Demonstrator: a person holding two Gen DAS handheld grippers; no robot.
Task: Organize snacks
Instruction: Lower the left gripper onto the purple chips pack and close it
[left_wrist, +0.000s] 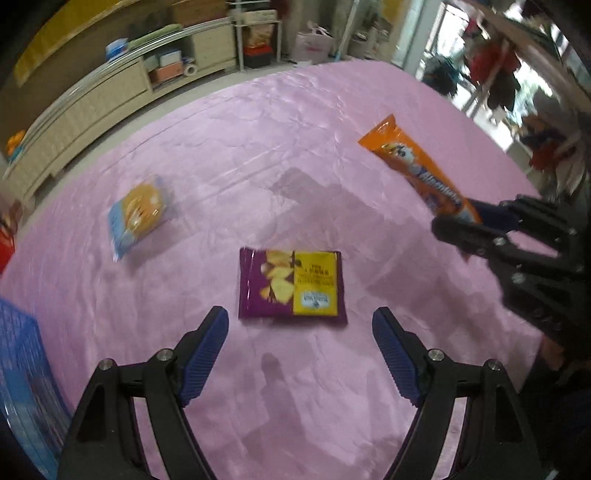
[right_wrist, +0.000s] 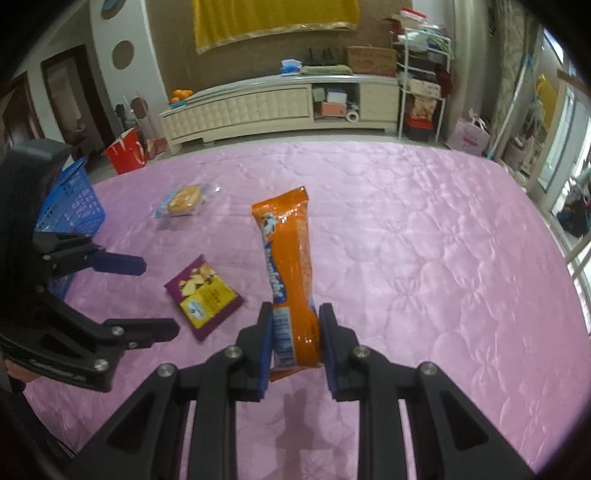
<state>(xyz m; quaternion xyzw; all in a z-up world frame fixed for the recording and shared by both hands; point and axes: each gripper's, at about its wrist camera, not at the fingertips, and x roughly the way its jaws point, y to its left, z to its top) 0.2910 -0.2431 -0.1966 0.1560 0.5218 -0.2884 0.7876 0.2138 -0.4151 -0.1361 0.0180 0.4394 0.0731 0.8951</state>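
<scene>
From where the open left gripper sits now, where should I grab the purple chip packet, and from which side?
The purple chip packet lies flat on the pink cover, straight ahead of the left gripper. Probably come down from above and pinch its near sealed edge, or span its short sides; it looks too thin for a level side approach.

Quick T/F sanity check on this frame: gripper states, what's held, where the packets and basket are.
1. The right gripper holds the orange packet. True.
2. The left gripper is shut on the purple packet. False: its fingers are spread open, and the purple packet lies flat on the pink cover just ahead of them.
3. The blue-edged packet is inside the blue basket. False: it lies on the cover, apart from the basket.
4. The orange packet is off the cover. True, it is lifted, gripped at its lower end.
5. The basket sits near the left gripper. True.
</scene>
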